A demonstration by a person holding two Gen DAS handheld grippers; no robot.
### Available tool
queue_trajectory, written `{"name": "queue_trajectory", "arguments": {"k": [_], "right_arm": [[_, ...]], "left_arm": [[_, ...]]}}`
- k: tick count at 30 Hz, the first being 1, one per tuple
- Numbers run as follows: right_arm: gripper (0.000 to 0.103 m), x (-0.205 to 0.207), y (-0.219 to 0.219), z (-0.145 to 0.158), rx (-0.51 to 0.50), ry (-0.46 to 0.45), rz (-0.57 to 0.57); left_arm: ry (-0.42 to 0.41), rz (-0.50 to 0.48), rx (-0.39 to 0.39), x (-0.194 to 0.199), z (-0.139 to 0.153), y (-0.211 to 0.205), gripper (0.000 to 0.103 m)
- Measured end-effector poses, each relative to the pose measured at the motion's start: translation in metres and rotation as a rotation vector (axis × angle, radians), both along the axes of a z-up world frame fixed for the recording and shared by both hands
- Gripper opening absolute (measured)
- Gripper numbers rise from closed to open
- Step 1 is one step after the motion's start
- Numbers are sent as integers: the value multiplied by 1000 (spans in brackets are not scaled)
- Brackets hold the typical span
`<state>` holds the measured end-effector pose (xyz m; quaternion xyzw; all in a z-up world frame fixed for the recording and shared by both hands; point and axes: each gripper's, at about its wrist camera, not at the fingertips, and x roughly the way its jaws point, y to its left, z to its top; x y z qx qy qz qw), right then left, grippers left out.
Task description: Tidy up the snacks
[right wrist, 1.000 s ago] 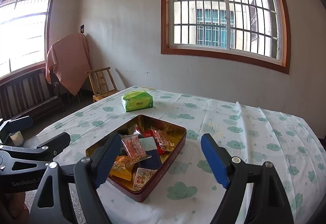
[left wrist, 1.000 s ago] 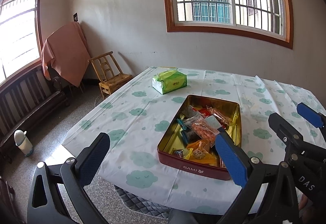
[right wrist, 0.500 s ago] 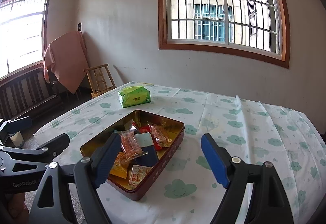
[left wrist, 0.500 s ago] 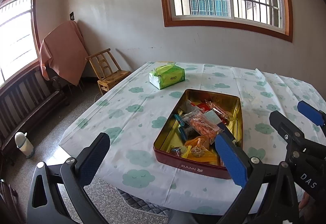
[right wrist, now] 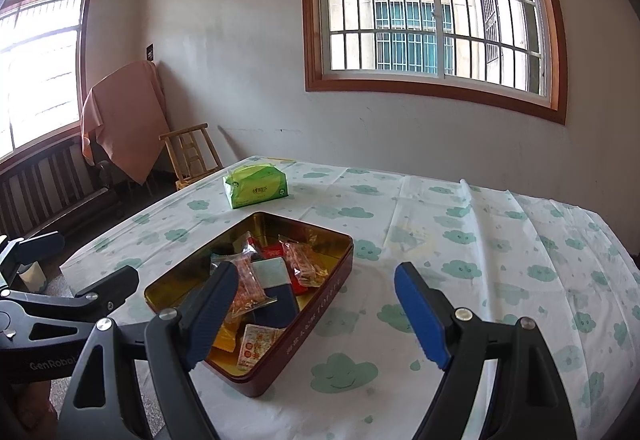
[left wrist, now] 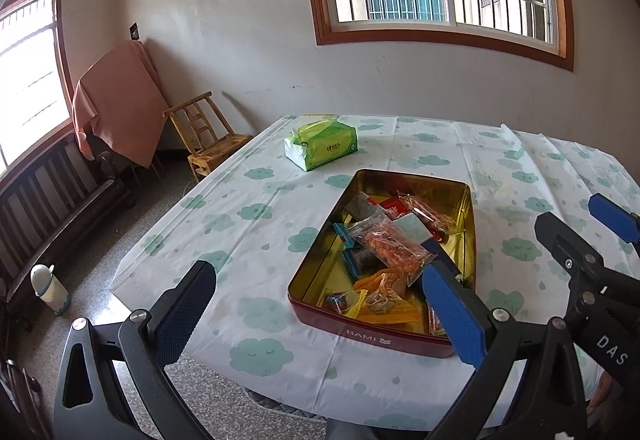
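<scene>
Left tool pose: the left black two-finger tool with blue pads (left wrist: 320,314) hangs over the near desk edge, tilted downward toward the tin.
Left tool state: fingers spread wide with nothing between them; the right pad sits in front of the tin's near corner in its own view, and contact cannot be told.
Right tool pose: the right black two-finger tool with blue pads (right wrist: 318,314) points slightly down over the desk, at 3 o'clock of the left one.
Right tool state: fingers wide apart, gripping nothing.
Snack tin: the open dark-red rectangular metal tin with gold lining (left wrist: 370,334) (right wrist: 316,314) rests on the cloud-print cloth of the desk (left wrist: 256,208), holding mixed wrapped snacks (left wrist: 394,246).
Tissue pack: a green soft tissue pack (left wrist: 321,145) lies at 11 o'clock of the tin, apart from it.
</scene>
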<state>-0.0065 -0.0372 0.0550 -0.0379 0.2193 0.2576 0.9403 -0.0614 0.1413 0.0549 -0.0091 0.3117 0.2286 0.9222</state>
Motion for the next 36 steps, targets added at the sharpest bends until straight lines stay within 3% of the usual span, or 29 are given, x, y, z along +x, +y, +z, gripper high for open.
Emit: {"name": "queue_trajectory", "arguments": {"k": [15, 20, 26, 31, 36], "right_arm": [[82, 38, -29, -11, 3, 43, -73], [82, 69, -57, -25, -42, 91, -130], [82, 129, -125, -57, -177, 153, -254], [82, 187, -190, -101, -321, 303, -342], [82, 219, -227, -124, -326, 386, -397]], "left_arm": [[45, -21, 6, 24, -5, -9, 103], [63, -29, -1, 32, -5, -10, 103], [88, -31, 2, 42, -3, -10, 103], [130, -13, -44, 52, -3, -2, 103], [162, 7, -105, 51, -1, 15, 103]]}}
